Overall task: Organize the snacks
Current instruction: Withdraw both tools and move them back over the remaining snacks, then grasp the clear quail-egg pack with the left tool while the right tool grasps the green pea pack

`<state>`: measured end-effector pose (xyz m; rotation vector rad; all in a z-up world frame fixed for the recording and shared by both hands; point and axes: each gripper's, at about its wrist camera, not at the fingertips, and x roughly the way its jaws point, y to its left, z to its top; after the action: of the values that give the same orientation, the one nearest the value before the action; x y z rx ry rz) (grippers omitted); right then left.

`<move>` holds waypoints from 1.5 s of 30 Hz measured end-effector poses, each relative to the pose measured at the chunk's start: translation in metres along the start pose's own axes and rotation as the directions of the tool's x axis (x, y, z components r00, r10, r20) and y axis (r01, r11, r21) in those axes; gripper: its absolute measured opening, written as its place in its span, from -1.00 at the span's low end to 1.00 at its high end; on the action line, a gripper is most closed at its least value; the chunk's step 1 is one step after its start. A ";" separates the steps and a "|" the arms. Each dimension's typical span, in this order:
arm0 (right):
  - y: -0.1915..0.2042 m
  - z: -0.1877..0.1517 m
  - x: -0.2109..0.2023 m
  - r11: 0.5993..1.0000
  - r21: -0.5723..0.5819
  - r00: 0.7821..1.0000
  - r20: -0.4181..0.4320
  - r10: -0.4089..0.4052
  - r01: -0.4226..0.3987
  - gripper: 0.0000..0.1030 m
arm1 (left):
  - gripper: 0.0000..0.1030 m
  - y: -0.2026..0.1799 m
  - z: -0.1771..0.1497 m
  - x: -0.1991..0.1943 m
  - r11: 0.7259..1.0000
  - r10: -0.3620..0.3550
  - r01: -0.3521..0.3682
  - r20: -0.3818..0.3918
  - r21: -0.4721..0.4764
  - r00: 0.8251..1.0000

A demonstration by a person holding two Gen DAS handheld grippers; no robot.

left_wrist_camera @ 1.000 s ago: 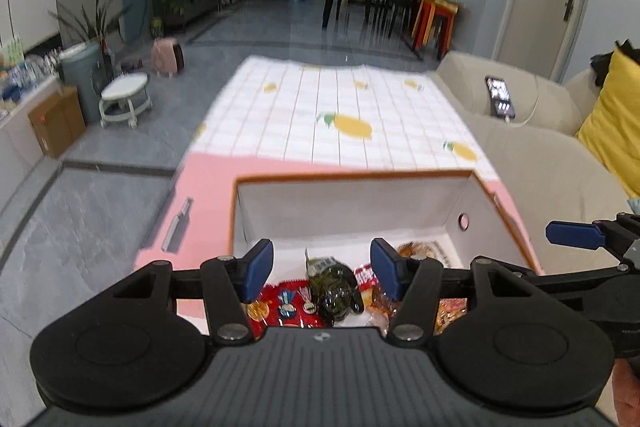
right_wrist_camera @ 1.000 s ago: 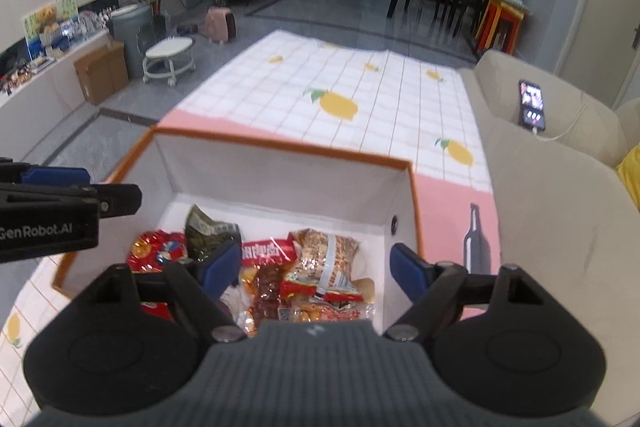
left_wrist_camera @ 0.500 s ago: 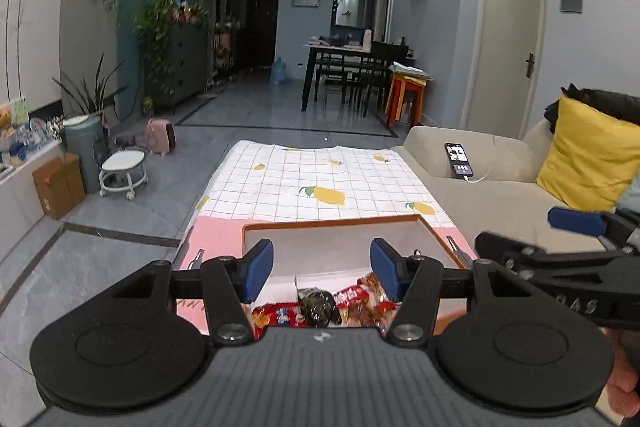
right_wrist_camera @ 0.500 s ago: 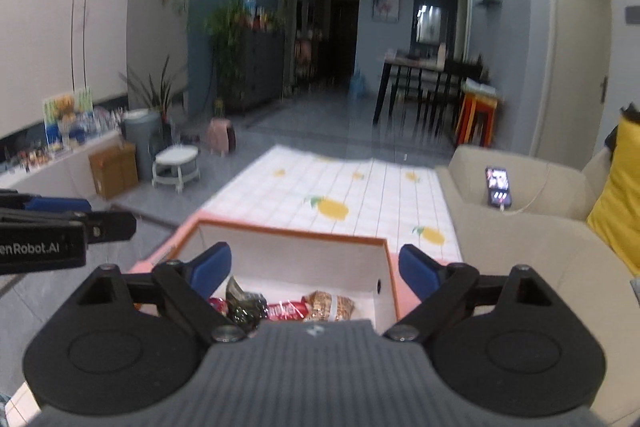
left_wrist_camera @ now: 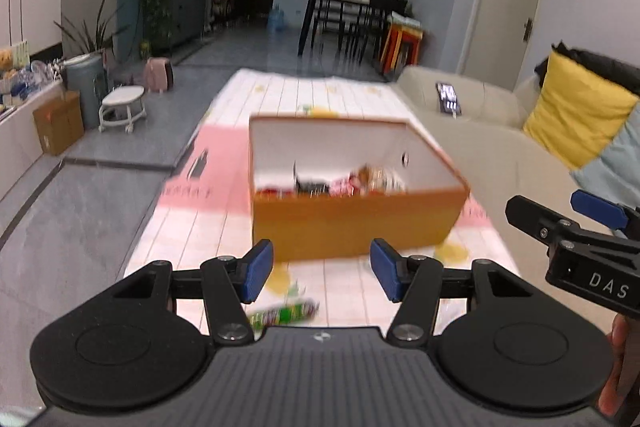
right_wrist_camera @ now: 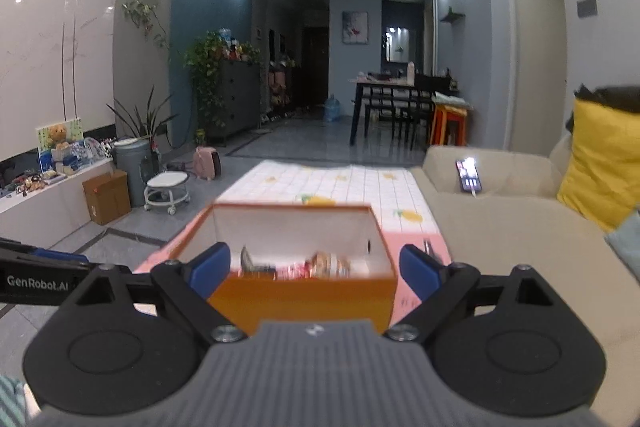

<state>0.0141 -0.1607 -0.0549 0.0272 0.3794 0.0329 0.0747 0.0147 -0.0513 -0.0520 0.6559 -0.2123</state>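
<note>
Currently, the remaining loose snack, a green tube-shaped packet (left_wrist_camera: 285,311), lay on the checked play mat (left_wrist_camera: 332,95) just below the left gripper (left_wrist_camera: 320,269), whose jaws stood partly open with nothing between them. The right gripper (right_wrist_camera: 315,269) had its jaws spread wide and empty, framing the orange storage box (right_wrist_camera: 304,297) beyond them. The box sat further along the mat beside the beige sofa (left_wrist_camera: 492,147) and already held several crinkled snack bags (left_wrist_camera: 348,183). The packet appeared light, with a glossy wrapper judged likely to slip and a filling that could crush under pressure. A hold across the middle of its length, jaws squared to the long axis and closed gently, was judged most secure.
</note>
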 end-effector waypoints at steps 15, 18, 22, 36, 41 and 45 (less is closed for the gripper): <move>0.012 -0.076 0.028 0.999 0.012 0.951 -0.307 0.040 -0.038 0.55 | 0.28 0.007 -0.058 0.052 0.998 0.040 -0.054 -0.336 -0.030 0.941; 0.012 -0.081 0.045 0.999 0.009 0.935 -0.353 0.045 -0.044 0.54 | 0.28 0.009 -0.063 0.062 0.997 0.042 -0.065 -0.365 -0.051 0.930; 0.009 -0.089 0.059 0.999 0.010 0.918 -0.394 0.048 -0.047 0.54 | 0.30 0.012 -0.069 0.075 0.995 0.051 -0.080 -0.394 -0.056 0.918; 0.012 -0.110 0.098 0.997 0.041 0.863 -0.499 0.077 -0.065 0.53 | 0.56 0.021 -0.081 0.111 0.987 0.072 -0.134 -0.483 -0.094 0.872; 0.013 -0.118 0.108 0.997 0.042 0.847 -0.526 0.078 -0.066 0.53 | 0.56 0.021 -0.082 0.116 0.987 0.085 -0.139 -0.486 -0.075 0.870; 0.013 -0.122 0.111 0.997 0.041 0.846 -0.527 0.079 -0.067 0.51 | 0.56 0.019 -0.084 0.120 0.989 0.095 -0.138 -0.494 -0.051 0.864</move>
<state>0.0719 -0.1411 -0.2090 0.0539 0.9351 0.1136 0.1195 0.0093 -0.1922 -0.0396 1.1762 -0.0775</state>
